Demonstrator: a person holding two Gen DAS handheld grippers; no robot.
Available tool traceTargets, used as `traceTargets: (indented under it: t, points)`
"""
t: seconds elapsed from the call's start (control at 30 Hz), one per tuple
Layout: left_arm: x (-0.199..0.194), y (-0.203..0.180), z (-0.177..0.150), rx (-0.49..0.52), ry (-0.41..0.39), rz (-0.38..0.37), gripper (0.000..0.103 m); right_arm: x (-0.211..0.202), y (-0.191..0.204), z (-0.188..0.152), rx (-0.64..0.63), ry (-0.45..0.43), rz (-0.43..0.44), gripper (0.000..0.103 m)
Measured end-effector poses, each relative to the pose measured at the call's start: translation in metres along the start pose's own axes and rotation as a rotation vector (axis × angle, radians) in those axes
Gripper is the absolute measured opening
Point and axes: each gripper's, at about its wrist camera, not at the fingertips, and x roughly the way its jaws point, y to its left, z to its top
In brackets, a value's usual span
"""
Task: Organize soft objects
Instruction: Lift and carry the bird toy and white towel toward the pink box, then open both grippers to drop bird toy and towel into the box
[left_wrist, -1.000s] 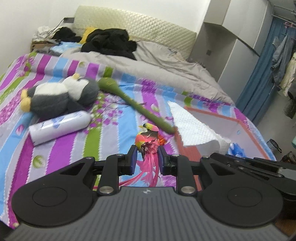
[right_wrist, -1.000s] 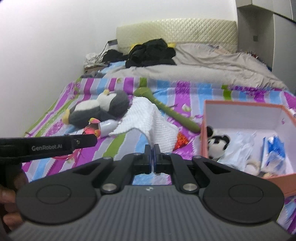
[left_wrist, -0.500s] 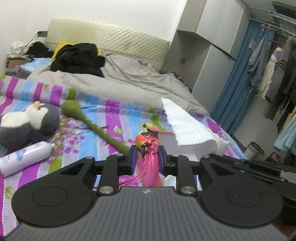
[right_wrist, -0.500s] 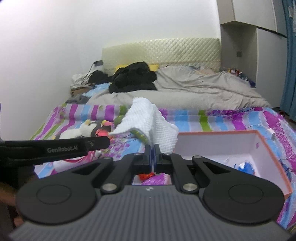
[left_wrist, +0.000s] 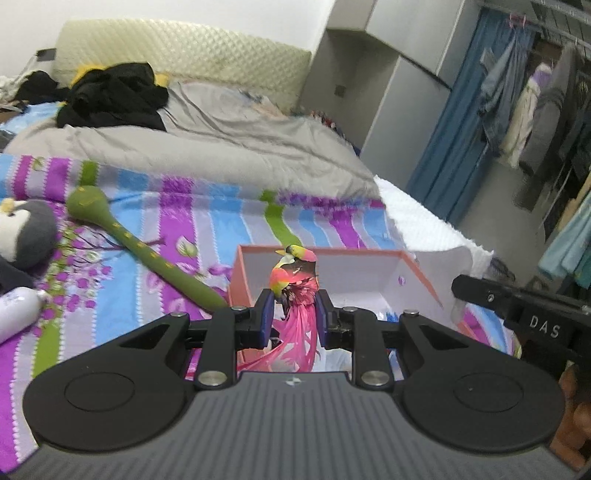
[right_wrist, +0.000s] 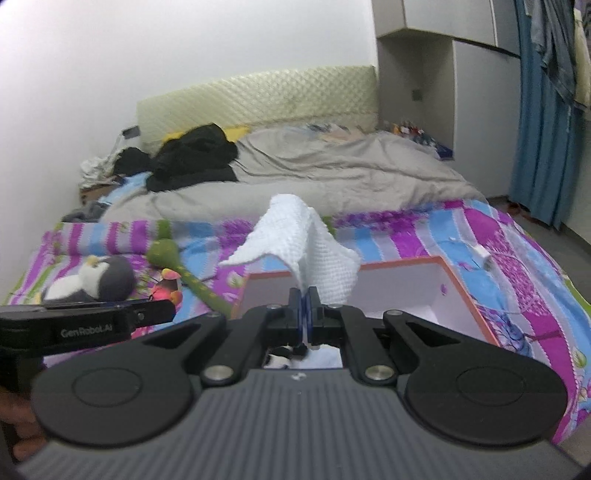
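My left gripper is shut on a pink feathered toy bird, held above the near left part of the orange-rimmed box. My right gripper is shut on a white waffle cloth, which hangs over the same box. In the left wrist view the cloth drapes past the box's right side. A black-and-white plush lies inside the box beneath my right fingers. The left gripper's body shows at the left of the right wrist view.
On the striped bedsheet lie a grey penguin plush, a green snake toy and a white bottle. A grey duvet and black clothes cover the far bed. Cupboards, a blue curtain and hanging clothes stand right.
Both grippers have travelled right and slightly up, from above the sheet near the penguin to above the box. The bird and the cloth stayed gripped.
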Motion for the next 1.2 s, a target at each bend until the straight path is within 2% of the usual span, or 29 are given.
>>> traceTargets:
  t: [0.3, 0.6, 0.83, 1.03, 1.1, 1.13, 1.17, 1.2]
  points:
    - [0.081, -0.016, -0.008, 0.034, 0.113, -0.019, 0.028, 0.044, -0.040, -0.020, 0.037, 0.156, -0.074, 0.005]
    - [0.139, -0.024, -0.024, 0.047, 0.264, -0.045, 0.028, 0.089, -0.065, -0.045, 0.079, 0.315, -0.103, 0.006]
    - [0.159, -0.025, -0.035, 0.048, 0.319, -0.046, 0.028, 0.100, -0.074, -0.058, 0.111, 0.357, -0.103, 0.007]
    - [0.155, -0.029, -0.034, 0.061, 0.318, -0.044, 0.029, 0.096, -0.075, -0.055, 0.124, 0.358, -0.112, 0.009]
    - [0.149, -0.032, -0.032, 0.066, 0.311, -0.050, 0.036, 0.092, -0.076, -0.052, 0.132, 0.353, -0.115, 0.012]
    - [0.146, -0.033, -0.031, 0.066, 0.306, -0.052, 0.045, 0.089, -0.076, -0.050, 0.142, 0.345, -0.117, 0.019]
    - [0.143, -0.034, -0.029, 0.067, 0.300, -0.053, 0.047, 0.085, -0.076, -0.049, 0.149, 0.334, -0.116, 0.032]
    - [0.137, -0.035, -0.028, 0.070, 0.287, -0.051, 0.047, 0.080, -0.075, -0.047, 0.153, 0.322, -0.116, 0.038]
